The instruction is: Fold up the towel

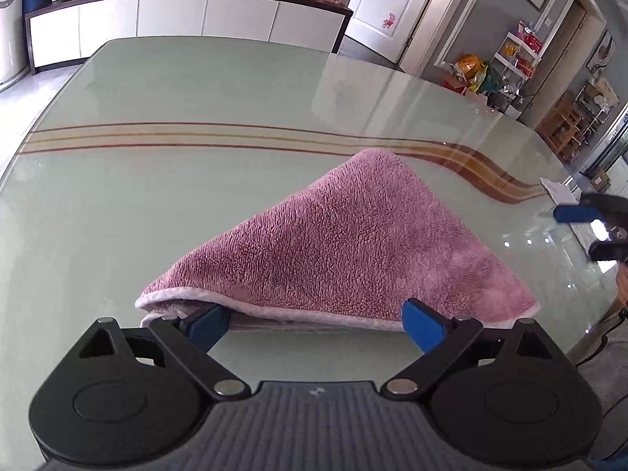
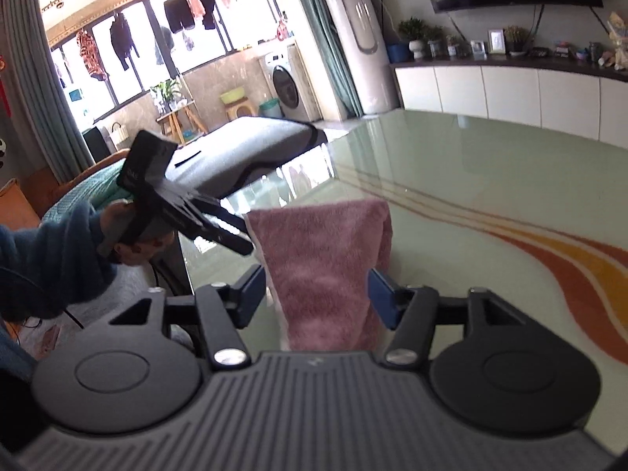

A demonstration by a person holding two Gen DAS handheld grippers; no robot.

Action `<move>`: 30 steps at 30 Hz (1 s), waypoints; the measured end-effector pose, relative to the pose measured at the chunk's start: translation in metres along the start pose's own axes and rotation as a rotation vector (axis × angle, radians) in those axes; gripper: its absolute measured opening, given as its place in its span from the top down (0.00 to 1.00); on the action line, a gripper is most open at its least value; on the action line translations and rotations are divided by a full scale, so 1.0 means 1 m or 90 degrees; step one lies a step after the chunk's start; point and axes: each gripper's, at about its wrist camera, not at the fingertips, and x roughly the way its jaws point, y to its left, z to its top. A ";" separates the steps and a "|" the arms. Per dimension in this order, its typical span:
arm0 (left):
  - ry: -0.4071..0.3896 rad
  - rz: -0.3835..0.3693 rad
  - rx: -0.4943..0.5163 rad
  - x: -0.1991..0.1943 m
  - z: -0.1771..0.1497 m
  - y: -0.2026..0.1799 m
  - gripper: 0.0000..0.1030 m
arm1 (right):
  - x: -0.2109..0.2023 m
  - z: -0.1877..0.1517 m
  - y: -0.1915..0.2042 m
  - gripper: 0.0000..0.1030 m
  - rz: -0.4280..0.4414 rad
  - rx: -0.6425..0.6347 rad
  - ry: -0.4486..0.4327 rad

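A pink towel [image 1: 345, 243] lies folded on the glass table [image 1: 176, 90], its near hem facing my left gripper [image 1: 316, 324]. The left gripper is open, its blue fingertips [image 1: 422, 324] spread wide along that hem, the left tip at the folded edge. In the right wrist view the towel [image 2: 325, 267] runs between the blue fingers of my right gripper [image 2: 318, 294], which is open and straddles the towel's end. The left gripper [image 2: 212, 223] shows there at the towel's left side, held by a hand. The right gripper's blue tip [image 1: 575, 214] shows at the right edge of the left view.
The table has red and orange stripes [image 1: 235, 137] across it. Its near edge [image 2: 188, 267] drops off at the left of the right wrist view. White cabinets [image 1: 176, 19] stand beyond the far side. A white paper [image 1: 559, 190] lies at the table's right.
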 end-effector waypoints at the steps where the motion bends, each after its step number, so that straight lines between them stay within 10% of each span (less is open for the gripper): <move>1: 0.000 0.001 0.005 -0.002 -0.002 -0.001 0.07 | 0.004 0.004 0.006 0.48 -0.009 -0.010 0.009; 10: -0.040 -0.003 0.051 -0.027 -0.002 -0.016 0.07 | 0.084 -0.033 0.018 0.83 -0.076 -0.020 0.146; 30: 0.012 0.095 0.130 0.030 0.012 -0.024 0.08 | 0.071 -0.057 -0.005 0.90 -0.118 0.083 0.097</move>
